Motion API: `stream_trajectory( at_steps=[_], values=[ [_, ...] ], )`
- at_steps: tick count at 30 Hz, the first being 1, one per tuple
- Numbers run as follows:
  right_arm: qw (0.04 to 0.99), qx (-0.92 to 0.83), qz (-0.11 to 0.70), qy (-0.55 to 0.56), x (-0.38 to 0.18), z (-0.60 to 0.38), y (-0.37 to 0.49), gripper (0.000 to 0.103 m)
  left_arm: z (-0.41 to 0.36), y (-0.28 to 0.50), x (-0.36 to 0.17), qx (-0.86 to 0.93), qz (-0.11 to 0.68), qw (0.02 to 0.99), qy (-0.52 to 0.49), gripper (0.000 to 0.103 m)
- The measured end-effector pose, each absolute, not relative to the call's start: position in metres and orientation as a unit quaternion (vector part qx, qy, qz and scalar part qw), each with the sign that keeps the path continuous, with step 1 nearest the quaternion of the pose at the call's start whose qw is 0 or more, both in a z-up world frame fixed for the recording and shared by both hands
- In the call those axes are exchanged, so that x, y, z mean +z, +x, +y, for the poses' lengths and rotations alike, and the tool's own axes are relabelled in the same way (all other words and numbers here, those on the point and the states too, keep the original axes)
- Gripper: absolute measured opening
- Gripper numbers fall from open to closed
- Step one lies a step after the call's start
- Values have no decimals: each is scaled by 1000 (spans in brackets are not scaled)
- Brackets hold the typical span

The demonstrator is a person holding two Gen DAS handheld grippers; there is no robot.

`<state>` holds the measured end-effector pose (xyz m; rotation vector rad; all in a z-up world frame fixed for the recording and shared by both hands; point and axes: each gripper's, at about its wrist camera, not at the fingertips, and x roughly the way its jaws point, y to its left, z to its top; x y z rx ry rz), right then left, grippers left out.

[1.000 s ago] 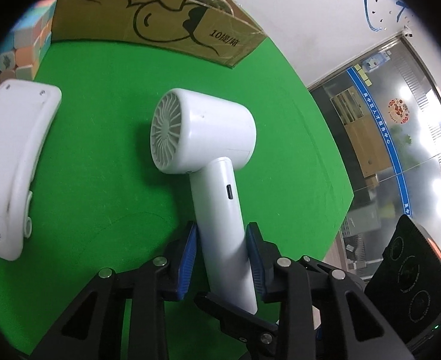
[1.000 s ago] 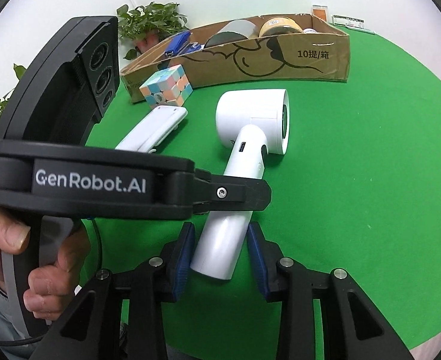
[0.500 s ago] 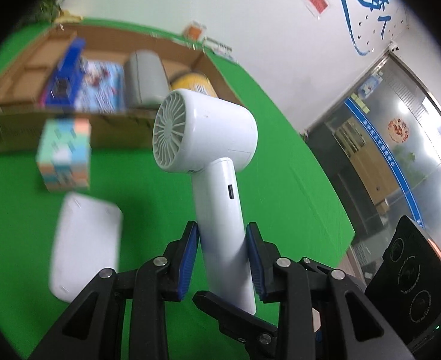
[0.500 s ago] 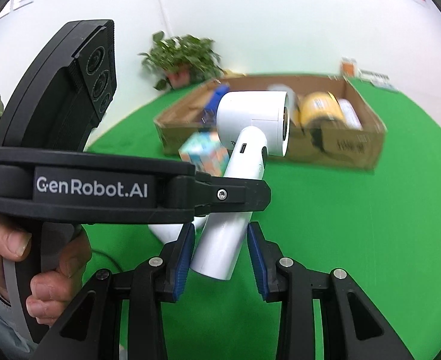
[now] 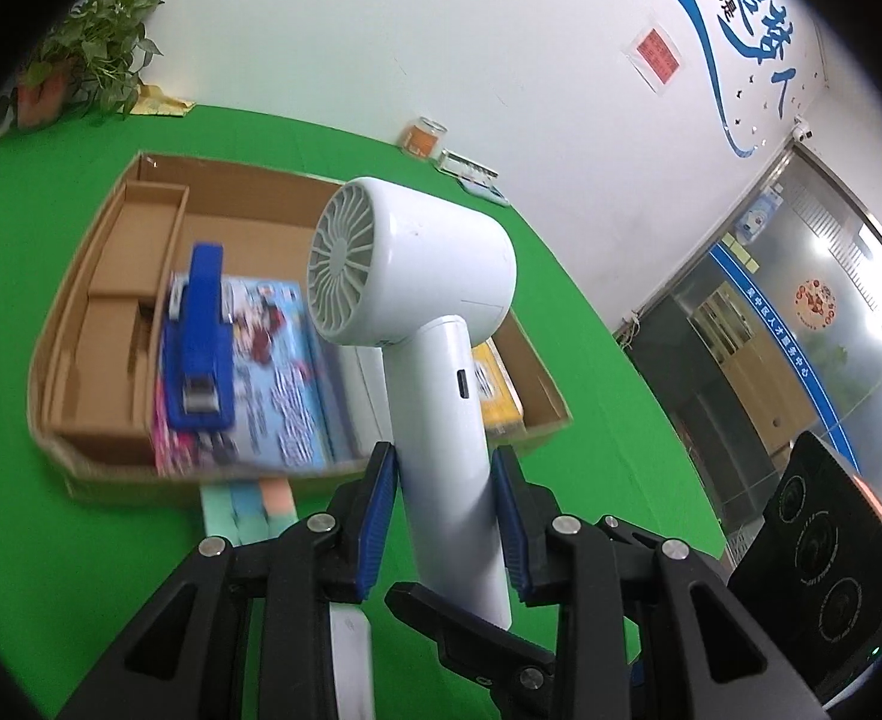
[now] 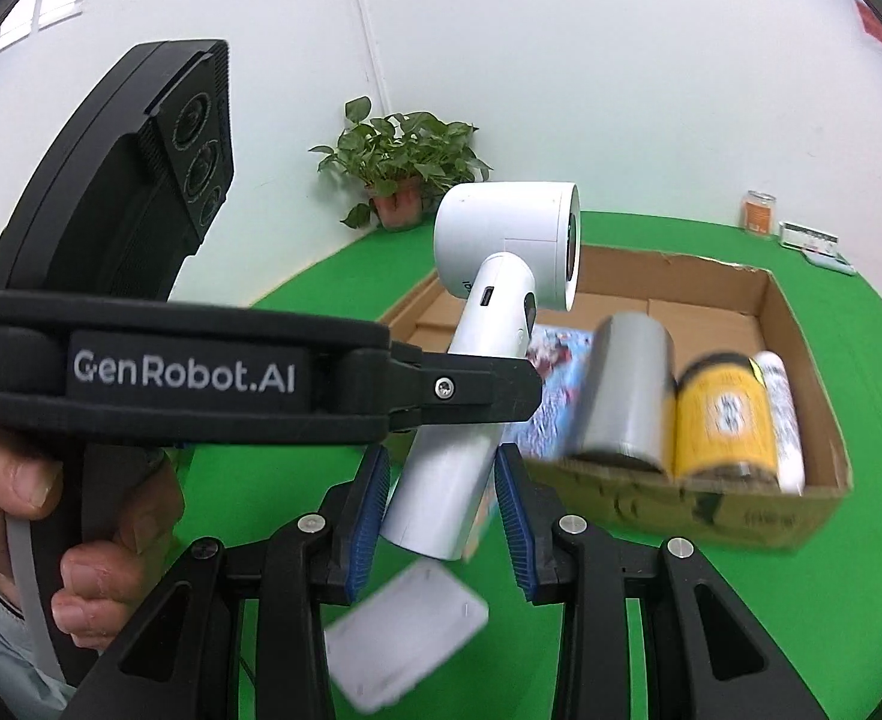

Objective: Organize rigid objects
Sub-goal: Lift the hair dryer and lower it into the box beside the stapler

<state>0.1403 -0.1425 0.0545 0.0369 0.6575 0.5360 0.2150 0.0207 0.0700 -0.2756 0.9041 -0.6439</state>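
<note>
A white hair dryer [image 5: 417, 276] hangs in the air, head up, its handle clamped from two sides. My left gripper [image 5: 444, 516] is shut on the handle's lower half, blue pads pressing both flanks. My right gripper [image 6: 441, 510] is shut on the handle's end [image 6: 441, 480]. In the right wrist view the left gripper's black body [image 6: 189, 372] crosses in front, held by a hand [image 6: 15, 480]. Behind and below the dryer stands an open cardboard box [image 5: 81, 312] [image 6: 801, 330] on the green table.
The box holds a blue stapler [image 5: 198, 336], a colourful booklet [image 5: 279, 372], a grey cylinder [image 6: 627, 390], a yellow can [image 6: 723, 420] and a white tube [image 6: 783, 420]. A pastel cube [image 5: 249, 507] and a flat white device [image 6: 405, 630] lie before it. A potted plant [image 6: 399, 162] stands in the corner.
Both grippers have lifted the hair dryer off the green table and carried it toward the box. The cube and the white device have dropped low in both views.
</note>
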Motion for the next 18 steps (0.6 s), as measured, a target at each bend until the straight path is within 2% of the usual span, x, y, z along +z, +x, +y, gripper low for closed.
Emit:
stream_trajectory(
  at_steps=[8, 18],
  values=[
    [889, 263, 372, 37, 38, -124, 236, 35, 30, 290, 44, -292, 472, 819, -148, 31],
    [868, 240, 432, 44, -4, -114, 295, 35, 32, 335, -6, -289, 525, 780, -180, 31]
  ],
)
